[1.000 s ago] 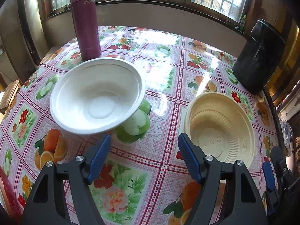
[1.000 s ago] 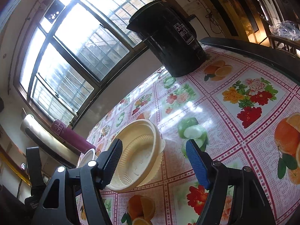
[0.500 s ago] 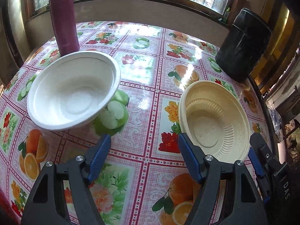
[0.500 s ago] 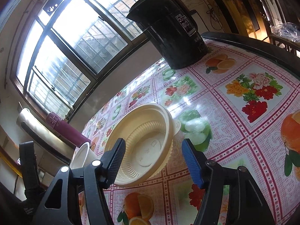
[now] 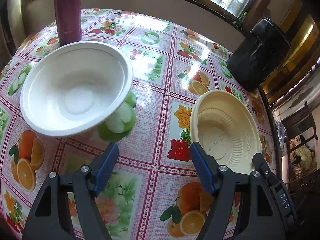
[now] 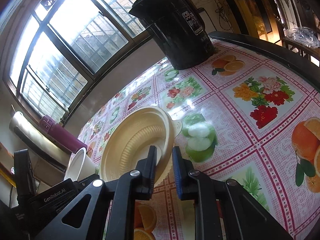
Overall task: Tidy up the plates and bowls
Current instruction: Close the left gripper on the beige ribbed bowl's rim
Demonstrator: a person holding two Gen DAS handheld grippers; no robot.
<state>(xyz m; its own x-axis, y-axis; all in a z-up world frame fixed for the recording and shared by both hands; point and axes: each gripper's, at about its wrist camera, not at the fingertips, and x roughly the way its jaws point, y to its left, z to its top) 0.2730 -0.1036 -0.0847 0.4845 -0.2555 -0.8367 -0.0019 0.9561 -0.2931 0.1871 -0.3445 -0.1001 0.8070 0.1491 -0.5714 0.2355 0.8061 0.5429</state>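
A: Pinching the near rim of the cream bowl (image 6: 138,140), the right gripper (image 6: 164,160) has its jaws nearly closed, one finger inside the wall and one outside. The bowl looks tipped up toward the camera, though whether it is fully off the tablecloth (image 6: 250,120) cannot be told.

B: And the left gripper (image 5: 153,168)?

A: Its blue pads (image 5: 106,166) stand wide apart with nothing between them. It hovers above the cloth, between the two bowls and touching neither.

B: Where is the other bowl?

A: The white bowl (image 5: 76,92) sits upright on the cloth, just in front of the maroon flask (image 5: 68,10) and well apart from the cream one. A black kettle (image 6: 176,28) stands at the far edge by the window.

B: So how far along is the organizing?

A: Early, by the look of it. One bowl is gripped, none is stacked or nested, and no plate shows in either view. What seems left is bringing the cream bowl over to the white one, or the reverse, and setting them together.
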